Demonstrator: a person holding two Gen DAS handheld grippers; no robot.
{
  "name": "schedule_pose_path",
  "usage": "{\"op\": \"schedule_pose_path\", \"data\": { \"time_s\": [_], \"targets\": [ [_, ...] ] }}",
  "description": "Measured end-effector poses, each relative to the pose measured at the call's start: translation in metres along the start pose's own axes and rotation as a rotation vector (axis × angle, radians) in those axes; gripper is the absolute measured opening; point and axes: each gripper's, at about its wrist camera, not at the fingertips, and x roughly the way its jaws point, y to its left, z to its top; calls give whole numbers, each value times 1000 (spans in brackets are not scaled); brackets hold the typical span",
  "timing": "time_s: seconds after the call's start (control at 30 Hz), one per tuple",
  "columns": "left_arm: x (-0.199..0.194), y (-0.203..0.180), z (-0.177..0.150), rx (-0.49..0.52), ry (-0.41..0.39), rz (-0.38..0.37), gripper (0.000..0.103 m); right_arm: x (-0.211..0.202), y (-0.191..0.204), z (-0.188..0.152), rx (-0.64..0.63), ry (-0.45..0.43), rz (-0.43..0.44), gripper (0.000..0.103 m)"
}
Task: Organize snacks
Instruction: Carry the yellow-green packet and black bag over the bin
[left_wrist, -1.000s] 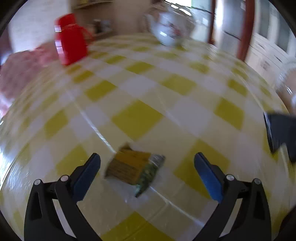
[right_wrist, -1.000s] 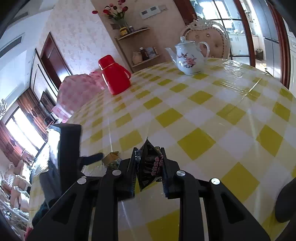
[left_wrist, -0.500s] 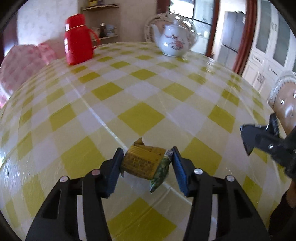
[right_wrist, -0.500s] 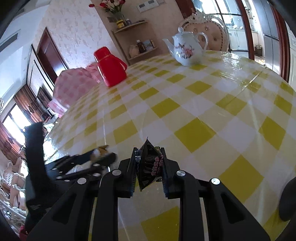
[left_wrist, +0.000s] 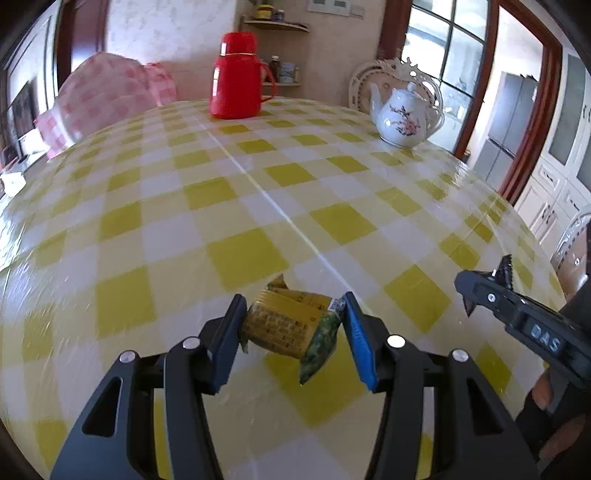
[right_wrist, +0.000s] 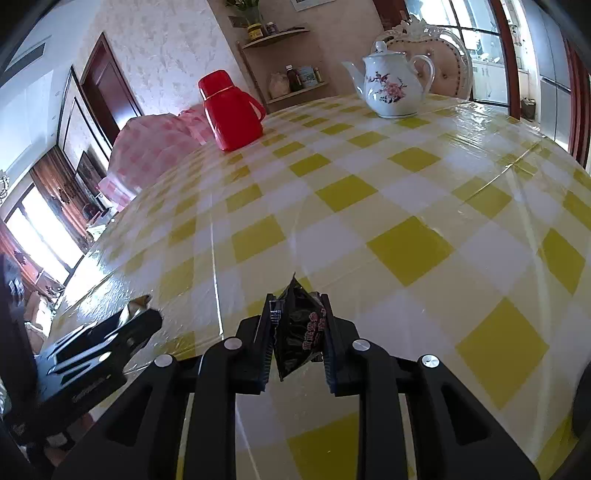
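Two vessels are seen at the far side of the yellow-and-white checked tabletop (left_wrist: 236, 258): a red plastic thermos jug (left_wrist: 236, 75) with its cap on and a white porcelain teapot with a pink flower print (left_wrist: 400, 118) with its lid on; their contents cannot be seen. A yellow-and-green foil snack packet (left_wrist: 286, 325) is clamped between the blue pads of the left gripper (left_wrist: 291, 332) and held clear of the tabletop. A black foil snack packet with pink lettering (right_wrist: 299, 328) is pinched in the closed right gripper (right_wrist: 297, 325). A second ago the yellow packet lay on the tabletop between wide-open left jaws, which have since closed on it; the right grip is unchanged.
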Motion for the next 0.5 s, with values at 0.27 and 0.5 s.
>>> {"op": "schedule_pose_path", "data": {
  "time_s": [0.27,0.5],
  "targets": [
    [-40,11,-28,-68,-40,23,53,-11,17,-15,-36,4,50,23],
    [-74,10,-51,-106,-96,41,53,-33,30,-35,-55,0,110,23]
  ]
}}
